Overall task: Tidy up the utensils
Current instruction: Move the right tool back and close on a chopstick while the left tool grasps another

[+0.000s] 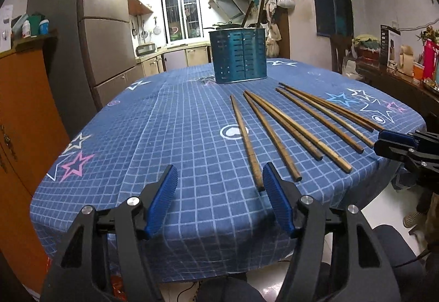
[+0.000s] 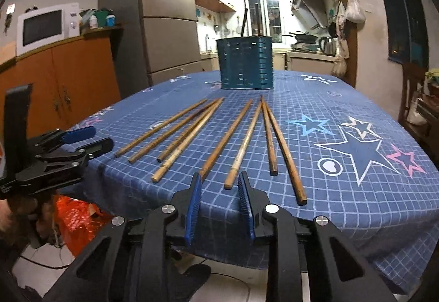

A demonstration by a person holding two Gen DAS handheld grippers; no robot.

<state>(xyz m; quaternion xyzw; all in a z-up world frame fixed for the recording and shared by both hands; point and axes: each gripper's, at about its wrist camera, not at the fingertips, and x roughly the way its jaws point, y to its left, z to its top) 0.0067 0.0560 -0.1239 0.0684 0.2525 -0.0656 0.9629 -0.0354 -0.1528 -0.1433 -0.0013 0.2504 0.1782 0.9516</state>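
Eight chopsticks [image 2: 238, 142] lie fanned on the blue checked desk [image 2: 356, 206], at 6 o'clock from one teal holder [image 2: 245, 63]. Left claw [image 1: 219, 178] gapes wide, right claw [image 2: 219, 186] narrow; both empty, nothing blocking.

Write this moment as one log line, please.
left gripper: open, empty | right gripper: open, empty | brown wooden chopsticks: on cloth | teal slotted holder: upright

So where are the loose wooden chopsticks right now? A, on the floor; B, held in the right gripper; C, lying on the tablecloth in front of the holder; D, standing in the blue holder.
C: the loose chopsticks lie flat on the checked tablecloth, short of the blue holder, with neither gripper gripping one.
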